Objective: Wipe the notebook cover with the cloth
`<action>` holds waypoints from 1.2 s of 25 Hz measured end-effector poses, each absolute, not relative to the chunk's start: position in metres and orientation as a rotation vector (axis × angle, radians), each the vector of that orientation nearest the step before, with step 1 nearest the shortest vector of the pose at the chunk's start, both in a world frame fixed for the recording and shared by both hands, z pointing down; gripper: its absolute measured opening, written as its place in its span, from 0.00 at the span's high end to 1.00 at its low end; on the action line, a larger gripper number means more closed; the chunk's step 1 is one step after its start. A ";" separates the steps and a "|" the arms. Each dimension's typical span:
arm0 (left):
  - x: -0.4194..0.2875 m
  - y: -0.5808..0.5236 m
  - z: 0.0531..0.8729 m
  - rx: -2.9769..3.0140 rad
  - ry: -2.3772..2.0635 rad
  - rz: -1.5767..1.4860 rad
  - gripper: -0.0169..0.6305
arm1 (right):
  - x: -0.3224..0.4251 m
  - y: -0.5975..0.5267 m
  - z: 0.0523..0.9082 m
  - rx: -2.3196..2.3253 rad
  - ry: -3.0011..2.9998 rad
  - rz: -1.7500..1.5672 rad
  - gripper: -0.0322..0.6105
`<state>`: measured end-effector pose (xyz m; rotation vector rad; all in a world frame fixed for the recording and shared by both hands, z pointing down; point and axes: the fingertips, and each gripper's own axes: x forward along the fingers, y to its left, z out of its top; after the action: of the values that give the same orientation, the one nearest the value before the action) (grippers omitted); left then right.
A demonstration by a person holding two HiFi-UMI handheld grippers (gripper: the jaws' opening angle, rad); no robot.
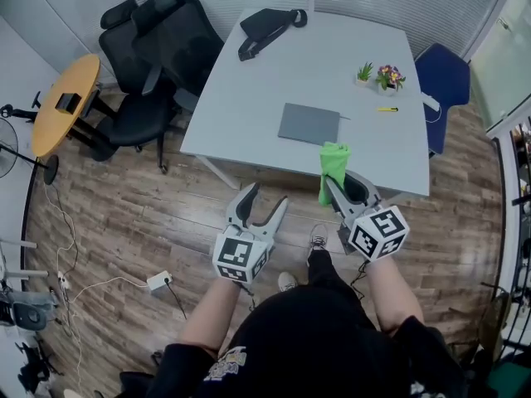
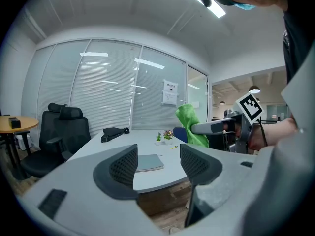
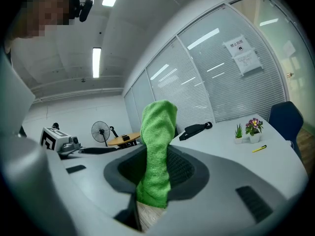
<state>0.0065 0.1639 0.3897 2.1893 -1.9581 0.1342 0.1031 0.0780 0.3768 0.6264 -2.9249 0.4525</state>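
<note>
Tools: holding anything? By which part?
Right tool clamps the green cloth near one end, the rest sticking out past the jaws. Left tool is open, empty.

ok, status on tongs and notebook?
Left tongs open, empty. Right tongs shut on green cloth. Notebook flat on table, not yet touched. Path clear.

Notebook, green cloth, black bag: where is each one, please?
notebook (image 1: 309, 123): head view, middle of the cover.
green cloth (image 3: 156, 151): right gripper view, its middle.
black bag (image 1: 270, 27): head view, its main body.
</note>
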 end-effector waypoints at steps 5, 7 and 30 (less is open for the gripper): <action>-0.003 0.119 0.402 2.150 -1.964 0.161 0.58 | 0.090 0.035 0.384 0.580 -2.917 0.469 0.78; -0.009 0.101 0.404 2.132 -1.967 0.163 0.58 | 0.084 0.017 0.384 0.563 -2.913 0.471 0.78; -0.024 -0.024 0.436 1.959 -2.008 0.207 0.58 | 0.070 -0.101 0.395 0.393 -2.909 0.510 0.78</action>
<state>-0.0238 -0.0240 0.4357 1.9594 -2.0076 0.2070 0.0702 -0.1007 0.3949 0.3930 -2.9086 0.5102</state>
